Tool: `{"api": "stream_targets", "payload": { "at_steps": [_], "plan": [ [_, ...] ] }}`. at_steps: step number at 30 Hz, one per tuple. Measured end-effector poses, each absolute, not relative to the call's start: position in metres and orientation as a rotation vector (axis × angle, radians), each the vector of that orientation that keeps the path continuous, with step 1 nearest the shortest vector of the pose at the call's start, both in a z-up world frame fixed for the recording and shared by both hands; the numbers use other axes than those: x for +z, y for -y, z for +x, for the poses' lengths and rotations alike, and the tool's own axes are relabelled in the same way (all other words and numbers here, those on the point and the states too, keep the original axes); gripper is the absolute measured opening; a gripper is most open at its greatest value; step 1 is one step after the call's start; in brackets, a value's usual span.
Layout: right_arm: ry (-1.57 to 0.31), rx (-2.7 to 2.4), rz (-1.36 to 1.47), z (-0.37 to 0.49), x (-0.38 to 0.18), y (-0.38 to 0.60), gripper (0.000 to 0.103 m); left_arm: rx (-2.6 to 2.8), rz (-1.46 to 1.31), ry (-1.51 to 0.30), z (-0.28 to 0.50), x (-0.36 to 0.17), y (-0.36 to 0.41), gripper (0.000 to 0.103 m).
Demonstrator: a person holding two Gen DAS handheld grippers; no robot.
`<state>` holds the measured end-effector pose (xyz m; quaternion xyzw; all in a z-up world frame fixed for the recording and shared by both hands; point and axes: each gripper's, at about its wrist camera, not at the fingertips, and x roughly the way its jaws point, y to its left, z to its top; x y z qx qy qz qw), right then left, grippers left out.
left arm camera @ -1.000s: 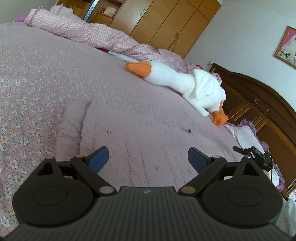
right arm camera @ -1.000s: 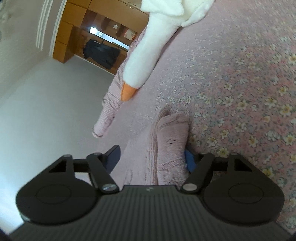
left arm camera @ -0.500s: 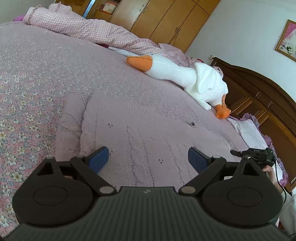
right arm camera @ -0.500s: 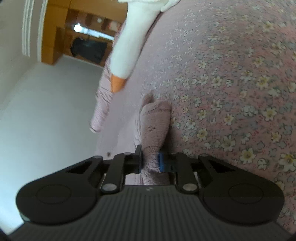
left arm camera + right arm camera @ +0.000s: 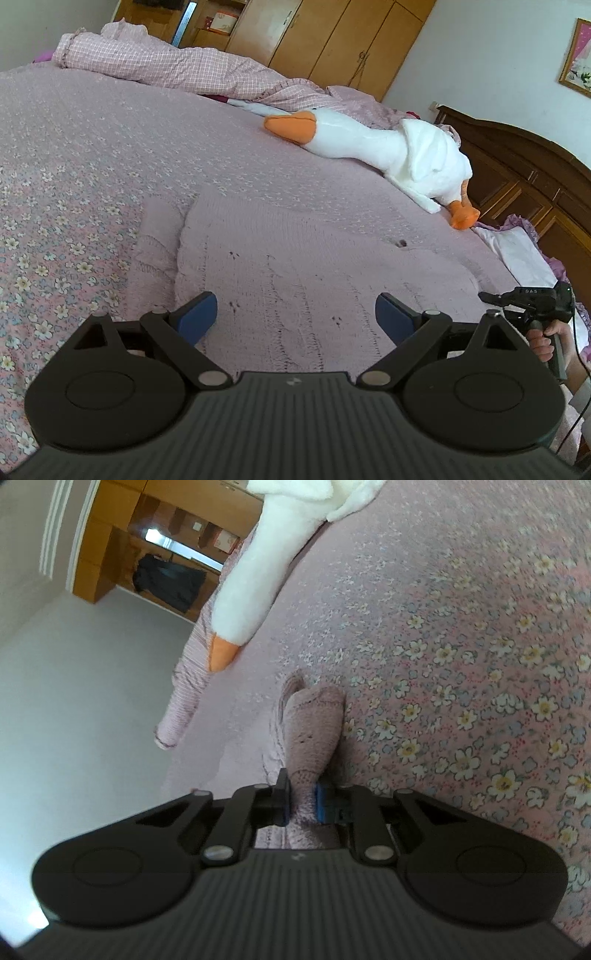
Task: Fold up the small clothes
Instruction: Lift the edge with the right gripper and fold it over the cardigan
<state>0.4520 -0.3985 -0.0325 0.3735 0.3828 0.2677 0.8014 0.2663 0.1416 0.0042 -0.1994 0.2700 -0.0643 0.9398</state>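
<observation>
Knit sweater (image 5: 295,266) pale pink, spread flat on floral bedspread (image 5: 74,155); right gripper (image 5: 301,803) clamped on bunched sleeve (image 5: 314,731); left gripper (image 5: 295,317) jaws wide apart above sweater hem; goose plush (image 5: 388,155) beyond sweater, well apart; wooden headboard (image 5: 517,173) behind goose

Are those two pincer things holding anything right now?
Right tool pinches a bunched edge of the pale pink knitted sweater. Left tool is open, holding nothing.

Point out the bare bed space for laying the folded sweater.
Free: the floral bedspread left of the pink sweater, and the stretch between sweater and checked quilt. Crowded: the right, where the plush goose lies by the headboard.
</observation>
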Motion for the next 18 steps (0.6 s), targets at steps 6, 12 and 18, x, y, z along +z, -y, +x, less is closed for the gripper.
{"api": "stream_targets", "payload": {
  "at_steps": [6,12,18],
  "plan": [
    [-0.815,0.571,0.793,0.454,-0.032,0.395,0.015,-0.117,-0.410,-0.546,0.265,0.003,-0.145,0.096],
    [-0.812,0.563,0.767,0.457,-0.027,0.394,0.015,-0.106,-0.391,-0.551,0.265,0.001,-0.143,0.096],
    [-0.799,0.535,0.734,0.456,-0.012,0.381,0.015,-0.101,-0.378,-0.552,0.264,0.005,-0.144,0.096]
  ]
}}
